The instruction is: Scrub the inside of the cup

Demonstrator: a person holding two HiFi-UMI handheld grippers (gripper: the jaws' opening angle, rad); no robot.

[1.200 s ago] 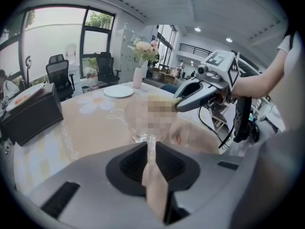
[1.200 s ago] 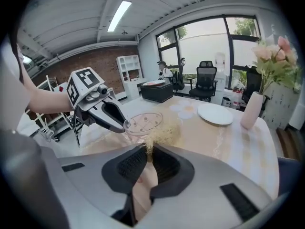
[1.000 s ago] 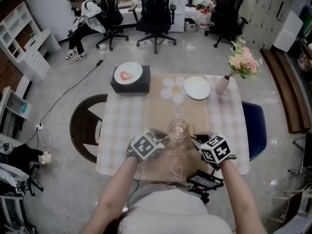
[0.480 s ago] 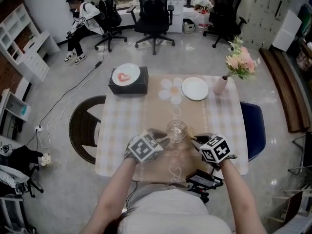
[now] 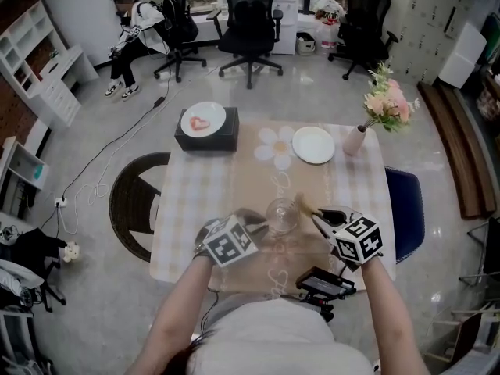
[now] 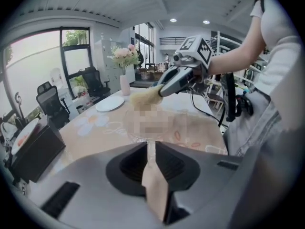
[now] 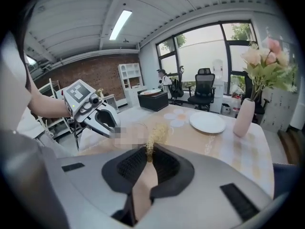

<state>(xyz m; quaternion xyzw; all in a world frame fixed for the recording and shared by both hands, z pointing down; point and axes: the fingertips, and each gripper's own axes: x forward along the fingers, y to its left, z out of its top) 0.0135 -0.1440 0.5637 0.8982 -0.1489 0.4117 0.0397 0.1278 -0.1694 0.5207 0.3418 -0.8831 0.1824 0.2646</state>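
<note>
Closest in, the left gripper [image 5: 258, 226] pinches the wall of the clear glass cup [image 5: 283, 214], which stands on the beige runner [image 5: 258, 180] near the table's front edge. The right gripper [image 5: 322, 217] is clamped on a straw-bristled brush [image 5: 303, 206], with the bristles right at the cup's rim. Farther back are a white plate [image 5: 313, 144], a pink vase [image 5: 355, 140] and a black box [image 5: 208, 140].

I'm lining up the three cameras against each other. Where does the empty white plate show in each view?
Head view: empty white plate on the table's far side, right of centre.
Left gripper view: plate left of centre, at mid-height.
Right gripper view: plate right of centre, on the table.
Shared landmark: the pink vase of flowers stands just right of the plate in all three views.
</note>
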